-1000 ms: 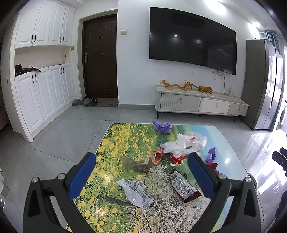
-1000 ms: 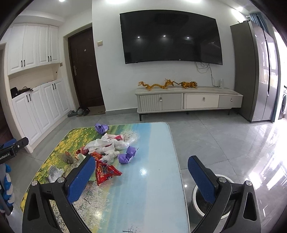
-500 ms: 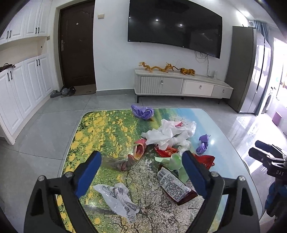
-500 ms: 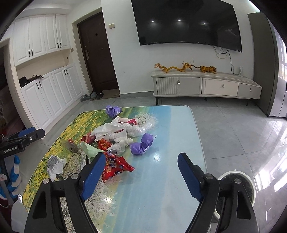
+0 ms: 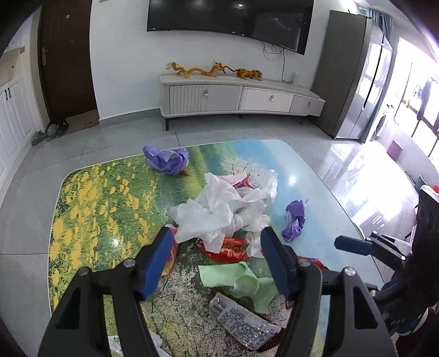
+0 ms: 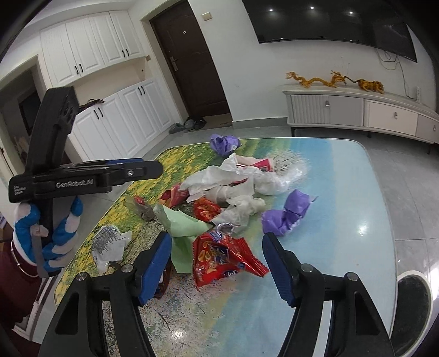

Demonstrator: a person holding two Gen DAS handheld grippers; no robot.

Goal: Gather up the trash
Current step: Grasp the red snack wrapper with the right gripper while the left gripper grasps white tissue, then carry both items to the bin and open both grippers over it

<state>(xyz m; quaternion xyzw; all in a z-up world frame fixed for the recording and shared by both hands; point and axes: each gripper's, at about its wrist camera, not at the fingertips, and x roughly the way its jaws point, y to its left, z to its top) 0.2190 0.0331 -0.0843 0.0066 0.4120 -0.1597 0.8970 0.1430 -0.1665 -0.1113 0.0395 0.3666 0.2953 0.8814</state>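
glossy landscape-print counter point(image 6: 343, 219) on grey tile floor point(image 5: 33, 219), tv point(image 5: 227, 19) top of frame. trash point(image 5: 219, 211) piled mid-frame. both hand-held grippers, left point(image 5: 216, 261) and right point(image 6: 216, 263), spread apart, empty. "genrobot.ai" readable.

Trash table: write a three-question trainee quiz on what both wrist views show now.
1. True or false: the right gripper is shut on the red snack bag.
2. Which colour is the crumpled bag nearest the table's far edge? A) purple B) black C) orange
3. Fill in: the left gripper's jaws stand ____.

Key: 1 false, it is open with the bag lying on the table between the fingers; 2 A; 3 open.
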